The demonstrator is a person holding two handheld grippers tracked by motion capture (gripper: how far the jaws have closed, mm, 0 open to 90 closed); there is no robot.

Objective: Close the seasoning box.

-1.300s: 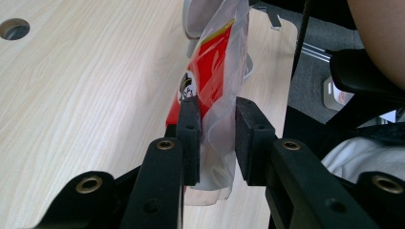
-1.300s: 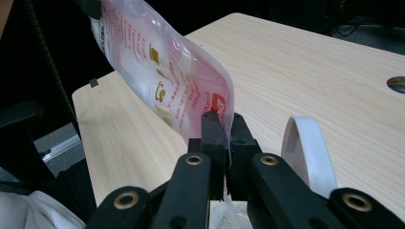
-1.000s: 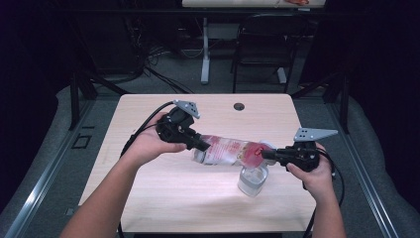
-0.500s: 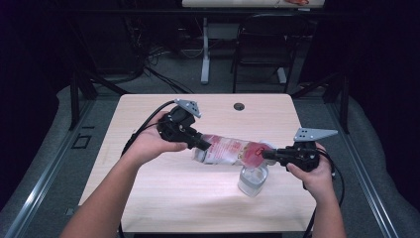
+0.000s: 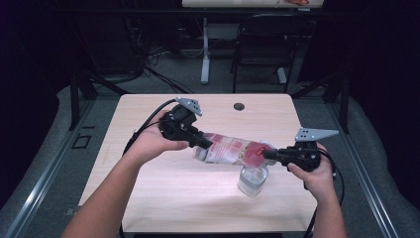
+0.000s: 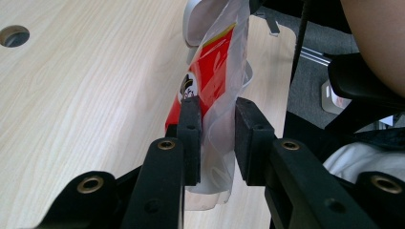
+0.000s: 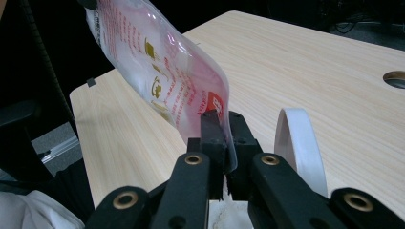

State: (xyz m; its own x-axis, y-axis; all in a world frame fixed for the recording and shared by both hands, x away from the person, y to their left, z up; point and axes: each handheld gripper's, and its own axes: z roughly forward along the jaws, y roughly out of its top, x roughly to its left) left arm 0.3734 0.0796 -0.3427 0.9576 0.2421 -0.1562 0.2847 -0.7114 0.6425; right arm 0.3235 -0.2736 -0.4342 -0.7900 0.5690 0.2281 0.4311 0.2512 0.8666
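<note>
Pale wood forms the worktop (image 5: 163, 198), above which a red-printed plastic pouch (image 5: 233, 148) is held slanted over a clear cup (image 5: 252, 179), clamped at one end by the left hand-held gripper (image 5: 202, 144) and pinched at the other by the right hand-held gripper (image 5: 267, 154).

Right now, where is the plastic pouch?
In the high view the pouch hangs above the table's middle, stretched between the left gripper and right gripper, its right end over the glass cup.
</note>
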